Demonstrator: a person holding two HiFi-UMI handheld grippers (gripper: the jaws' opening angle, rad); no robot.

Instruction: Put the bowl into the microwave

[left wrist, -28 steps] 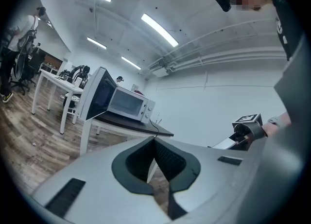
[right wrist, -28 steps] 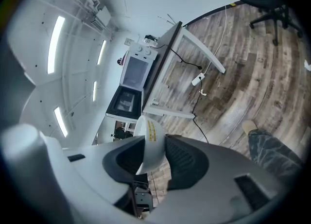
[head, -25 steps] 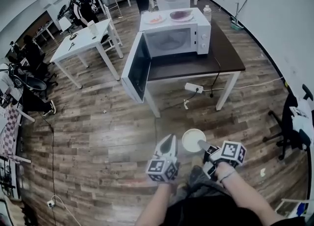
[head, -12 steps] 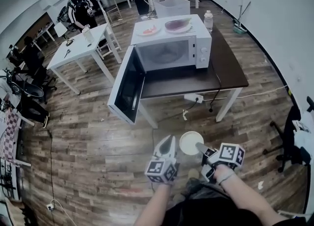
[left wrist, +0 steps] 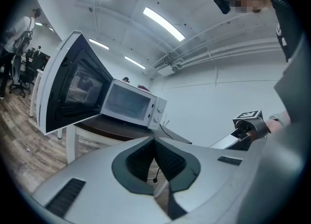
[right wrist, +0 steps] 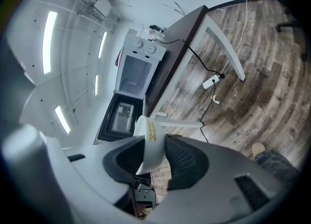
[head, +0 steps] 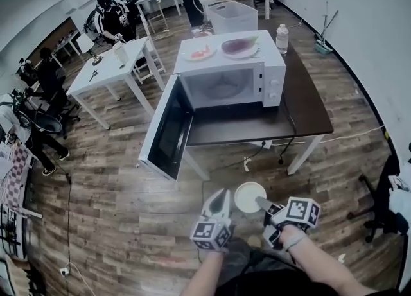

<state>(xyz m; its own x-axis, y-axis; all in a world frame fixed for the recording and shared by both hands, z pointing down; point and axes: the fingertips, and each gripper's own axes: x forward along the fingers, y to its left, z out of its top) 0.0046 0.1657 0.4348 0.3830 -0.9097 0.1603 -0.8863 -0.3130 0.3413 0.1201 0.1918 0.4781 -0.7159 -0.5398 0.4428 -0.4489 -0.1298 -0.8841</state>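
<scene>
A white bowl [head: 249, 196] hangs over the wood floor in front of the table, held by its rim in my right gripper [head: 264, 204]. In the right gripper view the bowl [right wrist: 149, 133] stands on edge, and the right gripper [right wrist: 154, 156] is shut on its wall. The white microwave [head: 231, 79] sits on a dark table [head: 308, 105] ahead. Its door [head: 168, 135] is swung wide to the left and the chamber shows. My left gripper [head: 218, 201] hovers beside the bowl, shut and empty. In the left gripper view, the left gripper [left wrist: 154, 143] points at the microwave [left wrist: 131, 104].
Two plates lie on the microwave top, one with an eggplant [head: 239, 45]. A water bottle [head: 281, 38] stands behind on the table. A power strip [head: 260, 144] and cables hang below it. A white table [head: 112, 63] with seated people is at left, an office chair [head: 385, 185] at right.
The microwave and its table have grown larger and come nearer in the head view, and the open door shows more broadly. Both grippers keep their places, the bowl still in the right one.
</scene>
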